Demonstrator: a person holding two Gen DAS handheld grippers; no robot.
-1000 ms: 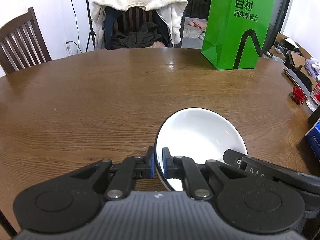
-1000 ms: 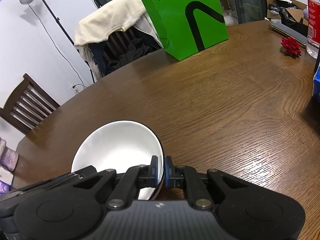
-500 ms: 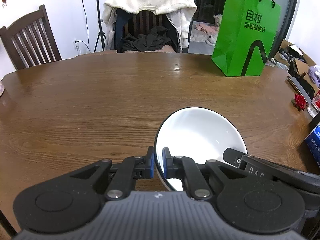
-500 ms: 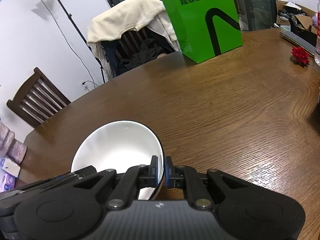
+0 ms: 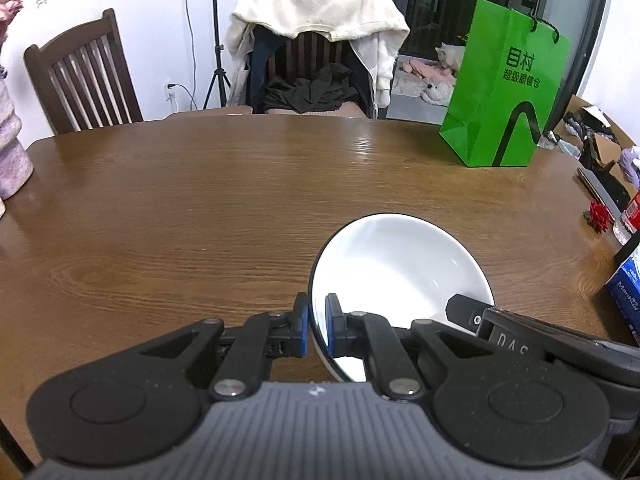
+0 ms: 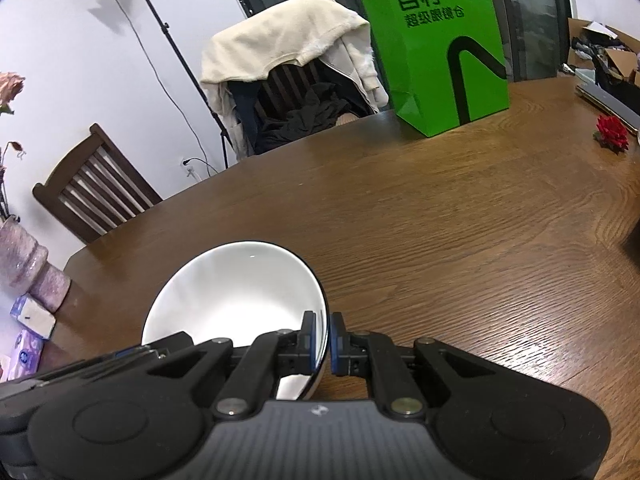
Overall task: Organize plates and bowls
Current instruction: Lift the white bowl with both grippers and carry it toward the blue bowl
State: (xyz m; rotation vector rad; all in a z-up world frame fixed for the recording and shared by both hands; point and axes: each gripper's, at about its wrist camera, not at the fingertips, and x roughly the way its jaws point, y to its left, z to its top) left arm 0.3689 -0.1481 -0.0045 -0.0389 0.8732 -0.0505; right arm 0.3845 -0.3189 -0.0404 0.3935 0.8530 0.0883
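Left claw (image 5: 317,322): blue pads pinched on the left-hand rim of a white bowl (image 5: 400,272), one pad outside the wall and one inside. Right claw (image 6: 323,340): pads likewise pressed together on the opposite rim of the same bowl (image 6: 236,292), one each side of the wall. In the left wrist view the black body of the right claw shows at the bowl's lower right edge; in the right wrist view the left claw's body lies along the bowl's lower left.

Bowl: white, glossy, thin dark rim, nothing inside; held between the two claws over the near part of the bench (image 5: 200,208), tilted so its inside faces the cameras. Whether its base touches the wood cannot be told.

Bench: brown, wood-grained, rounded edge, bare across its middle.

Far right of bench: green paper bag (image 5: 508,100), upright, black arch mark and printed characters. Right edge: red flower (image 6: 612,134); blue carton (image 5: 626,292), partly cut off. Left edge: pinkish vase (image 6: 28,264), with tissue packets (image 6: 30,332) just beside it.

Beyond bench: slatted wooden chair (image 5: 84,76); second chair draped with a cream garment (image 5: 320,12), dark clothes on its seat; light stand (image 6: 160,48) against the white wall
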